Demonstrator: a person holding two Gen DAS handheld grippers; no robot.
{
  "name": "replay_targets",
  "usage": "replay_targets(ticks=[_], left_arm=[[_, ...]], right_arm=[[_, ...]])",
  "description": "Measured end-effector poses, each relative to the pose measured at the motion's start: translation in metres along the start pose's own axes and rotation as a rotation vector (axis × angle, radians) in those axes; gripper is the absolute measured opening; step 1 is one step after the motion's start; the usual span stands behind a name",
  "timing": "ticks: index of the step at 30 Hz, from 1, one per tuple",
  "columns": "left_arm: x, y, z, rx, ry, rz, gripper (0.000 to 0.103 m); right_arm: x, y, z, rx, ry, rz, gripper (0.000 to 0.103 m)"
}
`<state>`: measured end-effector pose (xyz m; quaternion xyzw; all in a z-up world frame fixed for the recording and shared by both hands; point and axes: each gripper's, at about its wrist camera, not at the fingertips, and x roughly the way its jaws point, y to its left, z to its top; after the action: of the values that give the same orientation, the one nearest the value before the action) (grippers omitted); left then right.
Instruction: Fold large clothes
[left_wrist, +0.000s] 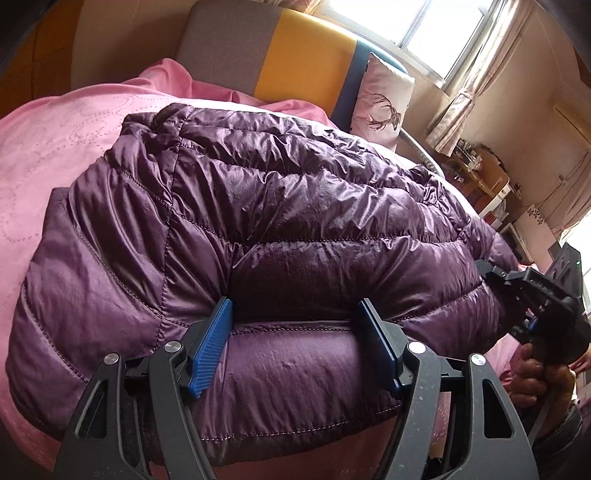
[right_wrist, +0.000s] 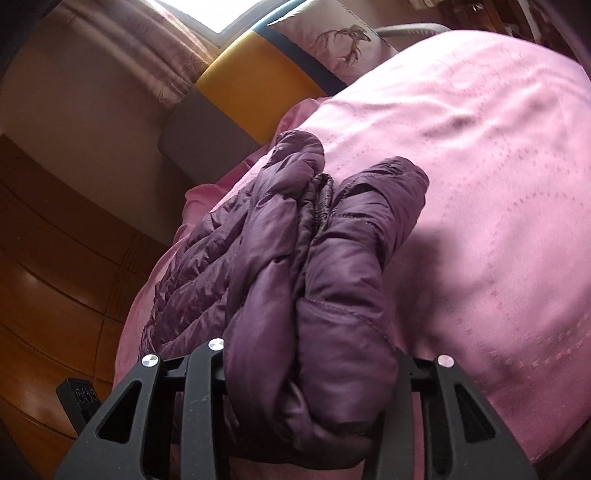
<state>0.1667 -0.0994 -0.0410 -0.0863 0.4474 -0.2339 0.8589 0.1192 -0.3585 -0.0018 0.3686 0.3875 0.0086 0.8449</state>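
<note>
Purple quilted puffer jacket (left_wrist: 280, 206), shiny crinkled nylon with stitched horizontal puffy channels, lies spread on a bed with a pink bedspread (left_wrist: 55, 147), matte with dotted stitch patterns. Left tongs (left_wrist: 295, 325), black arms with ribbed blue pads, are spread wide over the jacket's near hem, a fat roll of fabric between the pads; the pads sit against the fabric at both sides, but a real squeeze can't be told. Right tongs (right_wrist: 306, 354) pinch a thick bunched wad of the jacket (right_wrist: 314, 258), folds and a gathered elastic edge bulging out past the fingers, pads themselves buried in cloth. In the left wrist view the right tongs show at the far right edge at the jacket's right end, with a hand (left_wrist: 535, 373) on the black grip. Far side: headboard (left_wrist: 295, 59) in grey, yellow and blue blocks, a pale pillow (left_wrist: 384, 96) with a deer print, a bright window with curtains. Left in the right wrist view: glossy brown wood panels (right_wrist: 55, 258).
</note>
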Motion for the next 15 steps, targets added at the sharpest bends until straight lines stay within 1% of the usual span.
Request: replay_targets(ticks=[2, 4, 6, 8, 11, 13, 15], left_arm=[[0.0, 0.004, -0.001, -0.015, 0.0, -0.015, 0.068], [0.0, 0.007, -0.002, -0.031, -0.002, -0.031, 0.068], [0.0, 0.012, -0.004, -0.054, -0.002, -0.055, 0.068], [0.0, 0.019, -0.005, -0.083, -0.002, -0.081, 0.068], [0.002, 0.026, -0.007, -0.113, 0.0, -0.102, 0.067], [0.003, 0.029, -0.01, -0.117, 0.0, -0.104, 0.067], [0.002, 0.032, -0.012, -0.118, -0.003, -0.112, 0.065]], right_arm=[[-0.004, 0.024, 0.003, -0.063, -0.015, 0.015, 0.033], [-0.008, 0.051, 0.005, -0.122, -0.023, 0.053, 0.032], [-0.013, 0.088, 0.001, -0.221, -0.028, 0.097, 0.031], [-0.014, 0.122, -0.009, -0.312, -0.021, 0.143, 0.031], [-0.007, 0.171, -0.029, -0.439, 0.012, 0.203, 0.031], [0.003, 0.199, -0.048, -0.532, 0.041, 0.223, 0.031], [0.015, 0.223, -0.068, -0.622, 0.074, 0.221, 0.031]])
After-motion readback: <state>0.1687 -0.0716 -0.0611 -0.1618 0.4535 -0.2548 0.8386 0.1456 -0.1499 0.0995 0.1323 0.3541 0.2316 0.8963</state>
